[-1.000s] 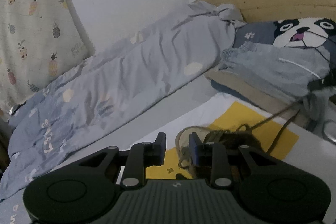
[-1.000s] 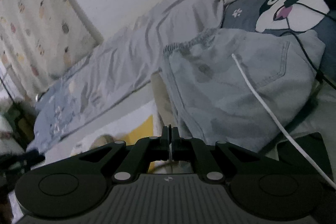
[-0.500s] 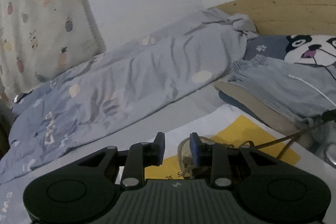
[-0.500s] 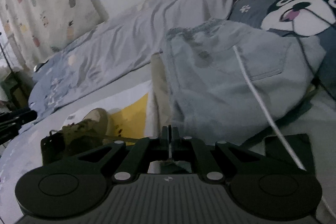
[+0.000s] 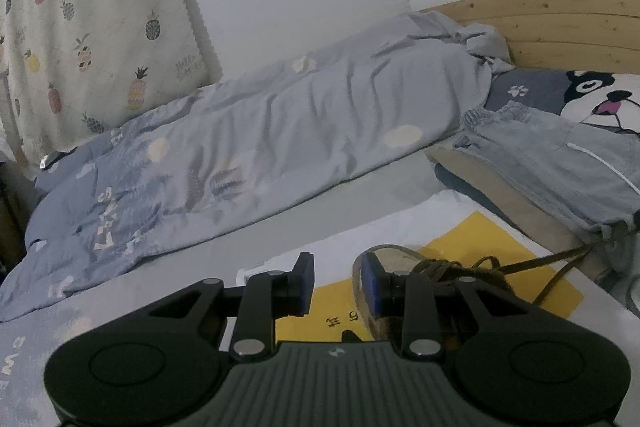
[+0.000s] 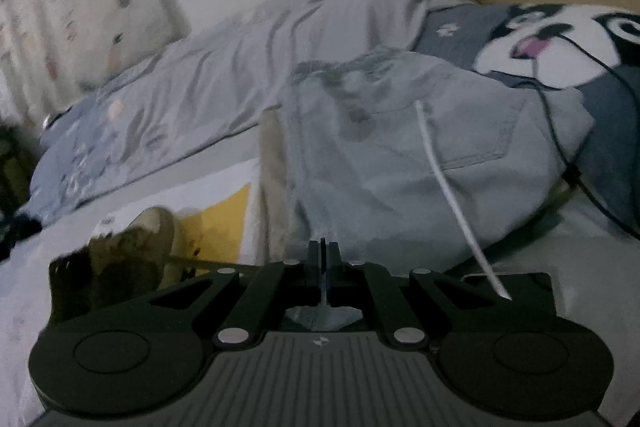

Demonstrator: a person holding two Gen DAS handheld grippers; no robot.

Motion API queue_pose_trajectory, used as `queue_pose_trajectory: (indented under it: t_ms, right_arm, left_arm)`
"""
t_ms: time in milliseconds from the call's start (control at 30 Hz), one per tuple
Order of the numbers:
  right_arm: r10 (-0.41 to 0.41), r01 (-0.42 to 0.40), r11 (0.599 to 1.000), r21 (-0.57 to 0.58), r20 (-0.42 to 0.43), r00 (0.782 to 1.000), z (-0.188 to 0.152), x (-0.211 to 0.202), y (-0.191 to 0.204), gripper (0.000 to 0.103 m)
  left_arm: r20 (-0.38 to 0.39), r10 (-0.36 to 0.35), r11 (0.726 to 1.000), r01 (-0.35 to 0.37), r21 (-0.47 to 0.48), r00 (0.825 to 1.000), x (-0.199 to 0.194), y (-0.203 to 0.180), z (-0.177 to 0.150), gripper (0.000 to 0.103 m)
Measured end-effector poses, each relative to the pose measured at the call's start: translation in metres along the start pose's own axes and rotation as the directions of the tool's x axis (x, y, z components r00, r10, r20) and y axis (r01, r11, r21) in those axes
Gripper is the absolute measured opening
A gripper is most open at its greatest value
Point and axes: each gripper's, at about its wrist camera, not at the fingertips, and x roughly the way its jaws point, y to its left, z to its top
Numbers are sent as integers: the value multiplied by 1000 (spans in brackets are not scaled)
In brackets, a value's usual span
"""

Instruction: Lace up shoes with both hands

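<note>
Your left tongs (image 5: 334, 285) stand spread and pinch nothing, just beside the toe of the olive-brown suede shoe (image 5: 400, 263), which rests on the yellow paper sheet (image 5: 480, 247) on the bed. Your right tongs (image 6: 322, 259) are pressed together; whether they pinch the brown lace (image 5: 560, 259) cannot be told. That lace runs taut off the shoe, away from the eyelets. Judge lacing unfinished: threading and tying remain.
</note>
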Motion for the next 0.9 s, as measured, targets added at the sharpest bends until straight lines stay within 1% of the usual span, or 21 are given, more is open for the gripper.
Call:
queue_pose_trajectory:
  t_ms: [67, 167, 200, 267, 300, 333, 367, 400, 433, 500, 567, 633, 667, 700, 800, 833, 900]
  right_arm:
    - [68, -72, 994, -77, -53, 996, -2, 3, 11, 1]
    - [142, -171, 967, -188, -157, 977, -8, 9, 27, 1]
    - [154, -192, 957, -216, -183, 971, -10, 10, 31, 1]
    - [172, -224, 939, -261, -206, 963, -11, 9, 38, 2]
    - [178, -231, 934, -272, -205, 962, -9, 8, 40, 4]
    - [182, -230, 935, -271, -191, 965, -6, 5, 39, 12]
    - [182, -225, 937, -268, -177, 967, -2, 3, 38, 23]
    - [176, -210, 943, -257, -151, 973, 2, 0, 36, 30]
    - [168, -194, 950, -246, -122, 978, 7, -3, 33, 40]
    - [139, -143, 973, -181, -35, 990, 17, -10, 24, 40]
    - [68, -60, 993, -102, 76, 995, 23, -16, 13, 42]
    - [-13, 22, 998, -56, 152, 988, 27, -19, 6, 44]
    - [-53, 61, 998, -34, 183, 982, 28, -19, 3, 44]
    - [-76, 82, 997, -17, 202, 976, 29, -20, 1, 44]
    - [-118, 122, 992, -5, 235, 965, 31, -16, 0, 48]
    - [-135, 141, 990, -8, 244, 960, 32, -15, 1, 51]
    - [-159, 170, 985, -19, 272, 949, 35, -16, 5, 52]
  left_arm:
    - [8, -8, 1000, 8, -3, 1000, -1, -3, 1, 26]
    - [23, -27, 1000, 27, -8, 999, -1, -10, 4, 28]
    - [29, -37, 999, 37, -10, 999, -1, -13, 5, 31]
    - [41, -60, 998, 61, -7, 997, 0, -20, 8, 33]
    - [45, -72, 997, 72, -1, 996, 1, -26, 10, 33]
    - [48, -83, 997, 83, 5, 995, 2, -31, 12, 33]
    - [52, -93, 996, 93, 11, 994, 3, -36, 13, 33]
    - [54, -107, 994, 106, 16, 993, 4, -42, 15, 33]
    - [58, -119, 993, 119, 19, 991, 4, -47, 16, 33]
    - [60, -145, 989, 144, 16, 988, 6, -58, 19, 34]
    - [54, -171, 985, 170, 22, 984, 9, -71, 20, 34]
    - [40, -206, 978, 205, 42, 978, 13, -88, 20, 34]
    - [31, -222, 974, 220, 53, 975, 15, -98, 19, 34]
    - [22, -238, 970, 236, 64, 971, 17, -108, 18, 34]
    - [-16, -286, 955, 286, 74, 958, 26, -135, 15, 34]
    - [-29, -293, 952, 295, 81, 956, 30, -144, 14, 34]
    - [-55, -301, 947, 306, 97, 952, 38, -162, 11, 34]
